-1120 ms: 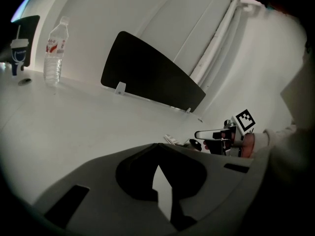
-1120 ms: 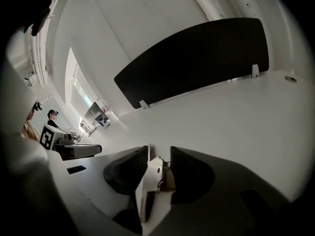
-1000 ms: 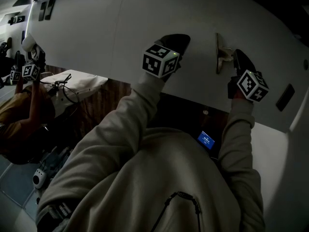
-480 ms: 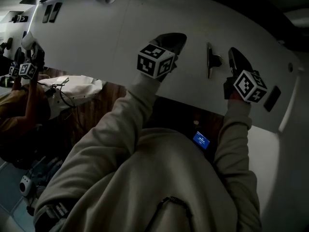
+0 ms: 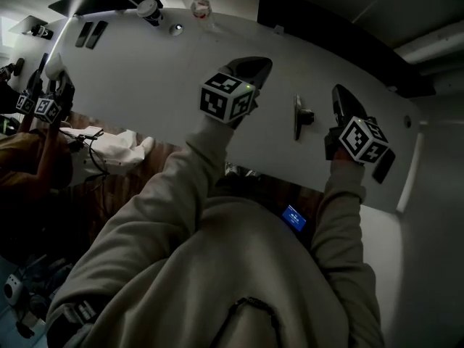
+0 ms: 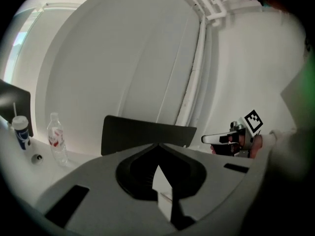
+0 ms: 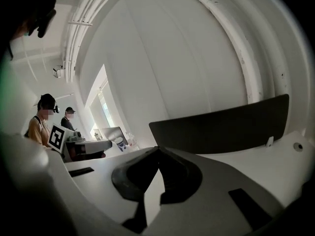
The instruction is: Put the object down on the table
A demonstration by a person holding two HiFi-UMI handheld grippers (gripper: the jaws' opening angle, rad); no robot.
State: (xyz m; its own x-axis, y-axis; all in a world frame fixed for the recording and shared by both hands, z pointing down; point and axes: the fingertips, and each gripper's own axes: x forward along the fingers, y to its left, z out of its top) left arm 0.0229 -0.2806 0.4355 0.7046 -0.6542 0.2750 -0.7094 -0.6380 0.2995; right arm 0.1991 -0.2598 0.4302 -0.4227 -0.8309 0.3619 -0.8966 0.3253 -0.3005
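A small metal piece (image 5: 299, 116), a thin upright plate with a dark knob, stands on the white table (image 5: 145, 71) between my two grippers. My right gripper (image 5: 339, 96) is just to its right, apart from it, jaws shut with nothing in them. My left gripper (image 5: 254, 67) rests further left, also shut and empty. In the left gripper view the jaws (image 6: 158, 146) meet at their tips, and the metal piece (image 6: 216, 138) shows at the right beside the right gripper's marker cube. The right gripper view shows its jaws (image 7: 158, 149) closed over bare table.
A plastic bottle (image 5: 201, 7) and a cup (image 5: 148, 9) stand at the table's far edge, with dark screens (image 5: 326, 35) behind it. Another person with grippers (image 5: 43, 107) works at the left. The table's near edge runs under my arms.
The head view has tilted up, so the table's far edge and screens now show. The gap between my right gripper and the metal piece has widened a little. The left gripper has stayed put.
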